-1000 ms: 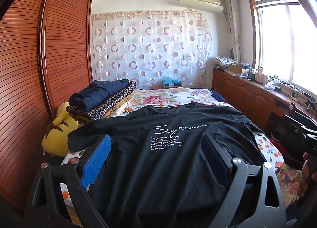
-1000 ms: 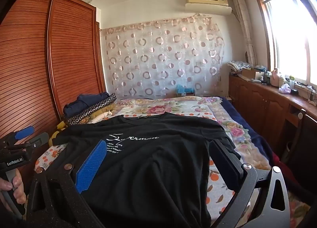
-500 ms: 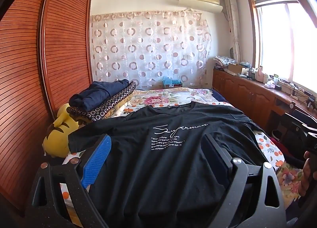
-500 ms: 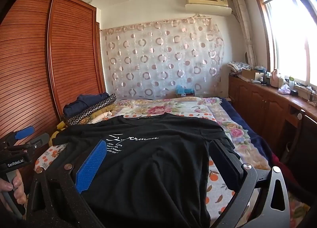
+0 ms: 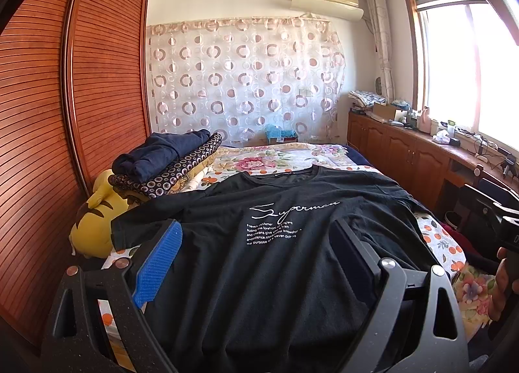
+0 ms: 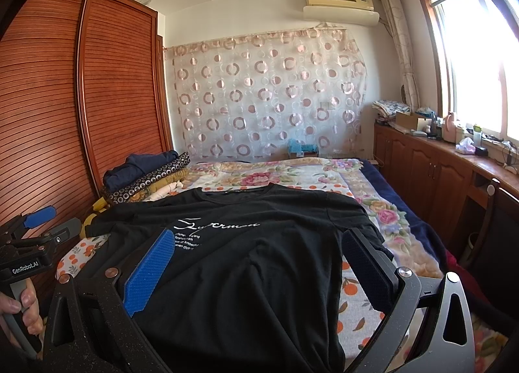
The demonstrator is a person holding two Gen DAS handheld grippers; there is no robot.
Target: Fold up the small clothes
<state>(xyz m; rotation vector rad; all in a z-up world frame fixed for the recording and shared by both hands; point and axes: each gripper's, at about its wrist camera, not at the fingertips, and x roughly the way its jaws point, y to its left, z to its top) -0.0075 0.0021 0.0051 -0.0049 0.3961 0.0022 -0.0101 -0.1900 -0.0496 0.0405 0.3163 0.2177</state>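
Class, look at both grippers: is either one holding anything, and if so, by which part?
Nothing is held. The left gripper and the right gripper are both open above the black T-shirt, which lies spread flat on the bed.

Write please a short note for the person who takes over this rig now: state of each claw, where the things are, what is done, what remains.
Left claw: open, empty, above the black T-shirt.
Right claw: open, empty, over the same shirt.
The T-shirt lies spread flat, print up, on the floral bed.
A pile of folded clothes sits near the wardrobe.
Done: shirt laid out. Left: every fold.
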